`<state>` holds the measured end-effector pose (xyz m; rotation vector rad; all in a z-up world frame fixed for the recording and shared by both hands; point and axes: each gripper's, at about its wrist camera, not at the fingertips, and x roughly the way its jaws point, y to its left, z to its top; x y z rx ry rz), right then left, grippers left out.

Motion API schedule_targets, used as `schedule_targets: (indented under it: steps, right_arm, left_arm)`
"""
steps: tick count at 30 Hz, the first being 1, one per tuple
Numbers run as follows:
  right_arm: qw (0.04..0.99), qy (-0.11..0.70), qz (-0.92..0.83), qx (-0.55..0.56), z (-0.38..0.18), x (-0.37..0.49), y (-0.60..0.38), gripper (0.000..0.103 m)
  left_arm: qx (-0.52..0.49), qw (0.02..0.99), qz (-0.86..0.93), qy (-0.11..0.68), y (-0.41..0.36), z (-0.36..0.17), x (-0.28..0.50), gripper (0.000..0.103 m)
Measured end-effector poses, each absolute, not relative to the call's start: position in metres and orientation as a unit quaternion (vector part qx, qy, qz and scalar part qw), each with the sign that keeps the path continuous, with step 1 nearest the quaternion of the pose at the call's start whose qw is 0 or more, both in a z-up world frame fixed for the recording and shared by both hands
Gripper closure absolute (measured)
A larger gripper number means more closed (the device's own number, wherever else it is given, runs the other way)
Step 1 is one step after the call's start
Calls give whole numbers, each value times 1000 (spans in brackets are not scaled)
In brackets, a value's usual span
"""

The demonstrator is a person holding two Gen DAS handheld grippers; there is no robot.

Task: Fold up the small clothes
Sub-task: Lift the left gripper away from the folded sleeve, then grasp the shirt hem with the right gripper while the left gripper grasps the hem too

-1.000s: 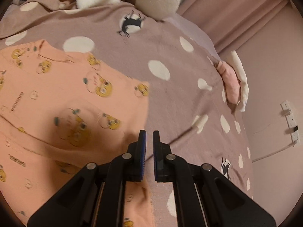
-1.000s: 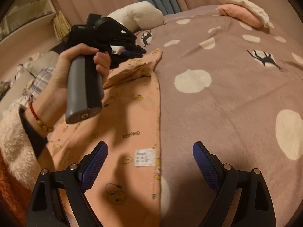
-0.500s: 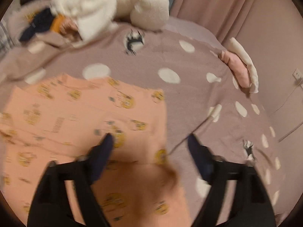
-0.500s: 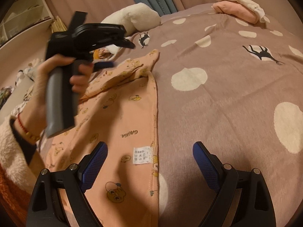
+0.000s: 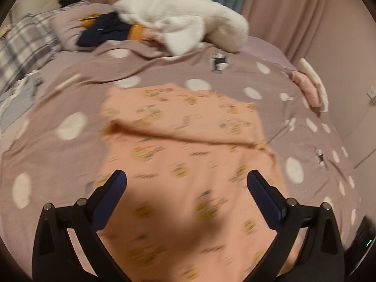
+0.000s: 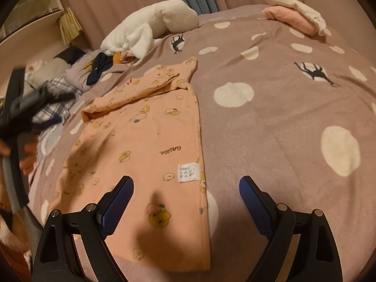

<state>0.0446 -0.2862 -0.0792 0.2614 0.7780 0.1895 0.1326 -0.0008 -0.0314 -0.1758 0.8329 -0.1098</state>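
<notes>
A small peach garment [image 6: 145,141] printed with yellow cartoon chicks lay on the bed's polka-dot cover [image 6: 270,129], its far end already turned over in one soft ridge; further folds apparently remained. Both the left gripper [image 5: 186,183] and right gripper [image 6: 186,188] hovered above the thin, limp cotton, fingers spread wide and holding nothing.

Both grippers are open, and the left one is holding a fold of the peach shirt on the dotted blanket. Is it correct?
Not quite. The left gripper holds nothing: the left wrist view shows its fingers spread above the peach shirt, which lies on the dotted blanket. The right gripper is open too.
</notes>
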Motion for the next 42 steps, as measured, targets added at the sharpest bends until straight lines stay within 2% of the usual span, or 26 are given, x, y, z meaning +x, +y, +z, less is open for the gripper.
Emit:
schedule_targets:
  steps: [6, 17, 21, 30, 35, 42]
  right_arm:
    - [896, 403, 99, 159, -78, 27, -291, 12]
    - [865, 461, 85, 180, -96, 14, -291, 12]
    - [851, 469, 104, 211, -101, 5, -293, 12]
    - [821, 477, 144, 280, -109, 0, -286, 11]
    - [818, 479, 158, 276, -111, 4, -270, 11]
    - [787, 456, 191, 369, -125, 16, -271, 11]
  left_arm:
    - [-80, 906, -28, 415, 49, -48, 82, 1]
    - [-193, 848, -51, 491, 93, -122, 32, 1]
    - [-222, 845, -78, 481, 97, -122, 17, 1]
    - [-405, 756, -182, 481, 107, -135, -3, 1]
    - [-393, 764, -178, 479, 96, -129, -3, 1]
    - [-378, 772, -177, 480, 83, -127, 5, 2]
